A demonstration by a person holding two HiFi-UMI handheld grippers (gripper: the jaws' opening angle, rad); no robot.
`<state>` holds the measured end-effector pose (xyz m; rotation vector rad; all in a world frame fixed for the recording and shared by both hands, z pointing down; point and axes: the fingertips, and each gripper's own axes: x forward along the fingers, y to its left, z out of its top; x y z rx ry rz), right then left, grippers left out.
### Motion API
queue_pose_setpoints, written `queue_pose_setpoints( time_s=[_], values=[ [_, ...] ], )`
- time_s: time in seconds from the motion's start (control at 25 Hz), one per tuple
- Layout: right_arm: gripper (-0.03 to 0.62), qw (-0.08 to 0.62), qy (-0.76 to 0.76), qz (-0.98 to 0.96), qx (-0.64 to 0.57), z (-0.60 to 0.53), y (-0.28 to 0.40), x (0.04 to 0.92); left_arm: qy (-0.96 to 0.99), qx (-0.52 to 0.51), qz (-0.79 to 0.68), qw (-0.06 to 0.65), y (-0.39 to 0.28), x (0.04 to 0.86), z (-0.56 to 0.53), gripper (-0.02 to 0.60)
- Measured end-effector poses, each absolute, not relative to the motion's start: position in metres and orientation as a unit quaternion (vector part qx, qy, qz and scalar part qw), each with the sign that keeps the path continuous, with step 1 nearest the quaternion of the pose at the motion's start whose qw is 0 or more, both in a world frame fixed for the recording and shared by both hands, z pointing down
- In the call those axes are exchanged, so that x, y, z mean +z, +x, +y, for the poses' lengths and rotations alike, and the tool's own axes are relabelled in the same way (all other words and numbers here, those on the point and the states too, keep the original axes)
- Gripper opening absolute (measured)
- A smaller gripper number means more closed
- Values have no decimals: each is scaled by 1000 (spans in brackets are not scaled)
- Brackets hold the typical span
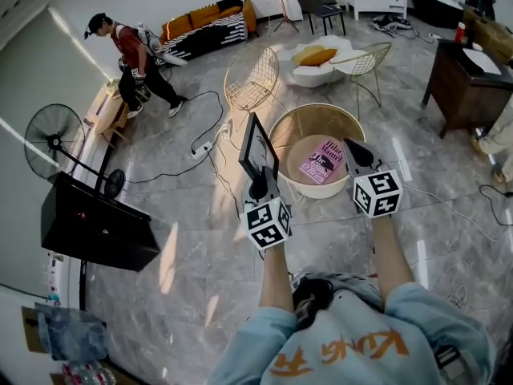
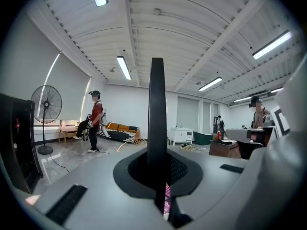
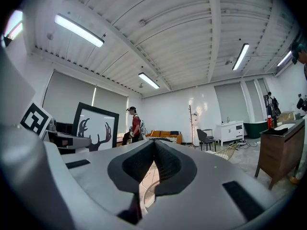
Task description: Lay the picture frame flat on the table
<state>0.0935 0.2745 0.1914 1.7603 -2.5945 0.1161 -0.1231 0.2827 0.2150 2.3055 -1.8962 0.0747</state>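
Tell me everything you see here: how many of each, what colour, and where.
black rectangular picture frame with an antler print: one, black, upright by the table's left rim
round rimmed wooden table: one, pale beige, mid-floor
pink paperback book: one, pink, flat on the table
gold wire chairs: two, gold, beyond the table
black pedestal fan: one, black, far left
orange sofa: one, orange, by the back wall
dark wooden desk: one, brown, right
person in a red top: one, back left
left gripper: one, grey, shut on the frame's lower edge
right gripper: one, grey, shut, empty, over the table's right side
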Motion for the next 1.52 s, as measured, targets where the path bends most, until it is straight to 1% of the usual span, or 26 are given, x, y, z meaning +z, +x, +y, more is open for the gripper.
queue_pose_setpoints(
  time_s=[0.32,0.68,1.0,1.24,1.52],
  values=[
    [-3,3,558,-829,25,263,87,184,763,7,-642,81,-138,209,269,25],
    [-2,8,568,-823,13,239,98,183,769,-10,-633,84,-133,211,235,25],
    [-3,3,588,-809,20,177,107,193,786,-2,-613,78,-123,217,163,25],
    [-3,7,593,-805,30,117,99,203,796,11,-600,82,-122,224,98,25],
    [-3,37,599,-797,68,50,84,236,801,38,-587,114,-131,256,30,25]
  ],
)
